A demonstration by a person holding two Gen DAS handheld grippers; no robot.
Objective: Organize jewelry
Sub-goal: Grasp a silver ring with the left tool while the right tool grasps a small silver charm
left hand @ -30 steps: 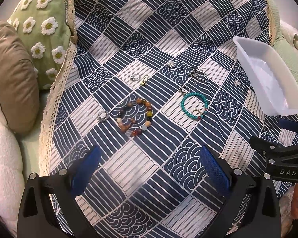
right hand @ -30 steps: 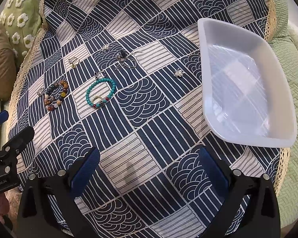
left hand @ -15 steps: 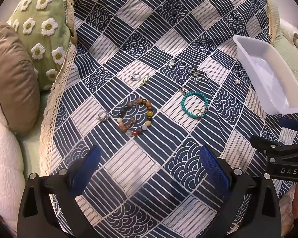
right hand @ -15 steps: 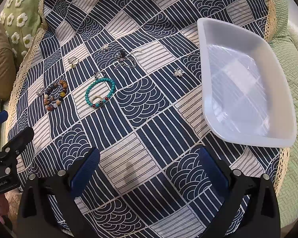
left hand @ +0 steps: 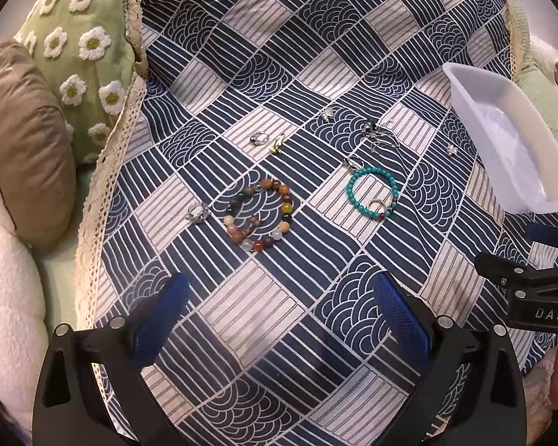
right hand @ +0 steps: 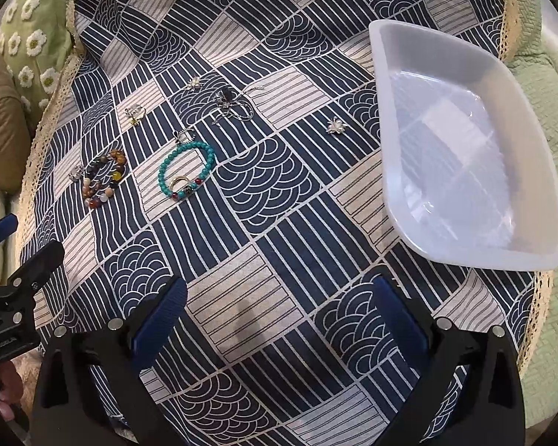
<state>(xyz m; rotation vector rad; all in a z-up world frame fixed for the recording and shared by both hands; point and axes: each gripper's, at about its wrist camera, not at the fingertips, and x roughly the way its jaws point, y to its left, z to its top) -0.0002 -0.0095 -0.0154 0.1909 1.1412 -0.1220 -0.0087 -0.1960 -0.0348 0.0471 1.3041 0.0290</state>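
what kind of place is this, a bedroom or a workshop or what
Probably a bedroom or living room: the jewelry lies on a patterned cloth spread over something soft like a bed or sofa, with a daisy cushion and a brown pillow at its side.

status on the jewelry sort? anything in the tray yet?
Nothing done: the white tray holds nothing. Nothing in hand: left tool and right tool are both open above the cloth. All left: turquoise bracelet, brown bead bracelet, tangled chain, flower charm and the small rings.
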